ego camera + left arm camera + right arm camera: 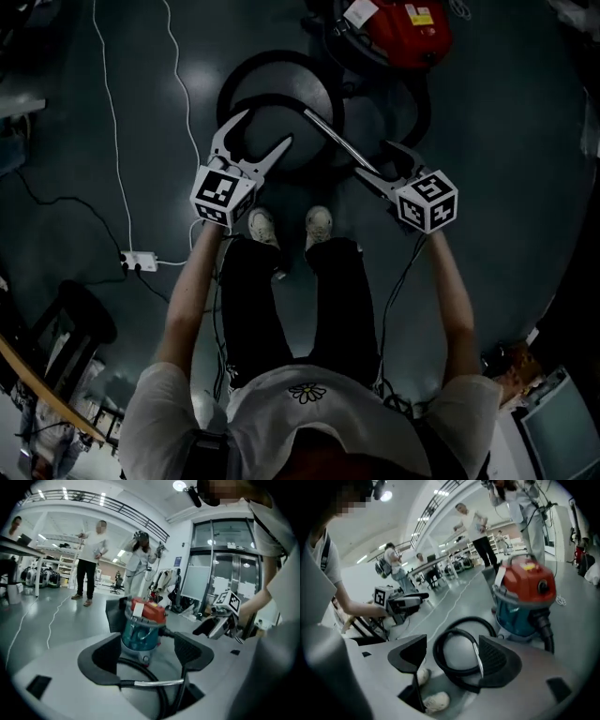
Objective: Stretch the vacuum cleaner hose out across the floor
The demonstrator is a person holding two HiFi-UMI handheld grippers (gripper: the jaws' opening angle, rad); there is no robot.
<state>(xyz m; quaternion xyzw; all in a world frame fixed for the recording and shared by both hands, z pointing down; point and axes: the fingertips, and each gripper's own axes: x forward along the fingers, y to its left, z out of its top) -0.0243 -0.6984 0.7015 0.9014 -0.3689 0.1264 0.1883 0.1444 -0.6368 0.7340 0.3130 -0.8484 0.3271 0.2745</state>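
The black vacuum hose [236, 86] lies coiled in loops on the dark floor in front of the person's shoes [262, 226]. Its metal wand [337, 141] runs slanting toward the right. The red and teal vacuum cleaner [403, 28] stands just beyond the coil. My left gripper [265, 128] hangs open over the coil's left side, nothing between its fingers. My right gripper [375, 157] is open too, and the wand's near end lies beside one finger. In the left gripper view the hose [154, 677] and wand [157, 682] show below the left gripper [146, 651]. In the right gripper view the right gripper [453, 654] frames the coil [440, 641].
A white cable runs down the floor to a power strip [139, 260] at the left. Dark chairs [70, 319] stand at the lower left. Other people [89, 559] stand farther off in the hall, with desks [426, 566] and glass walls [220, 573] beyond.
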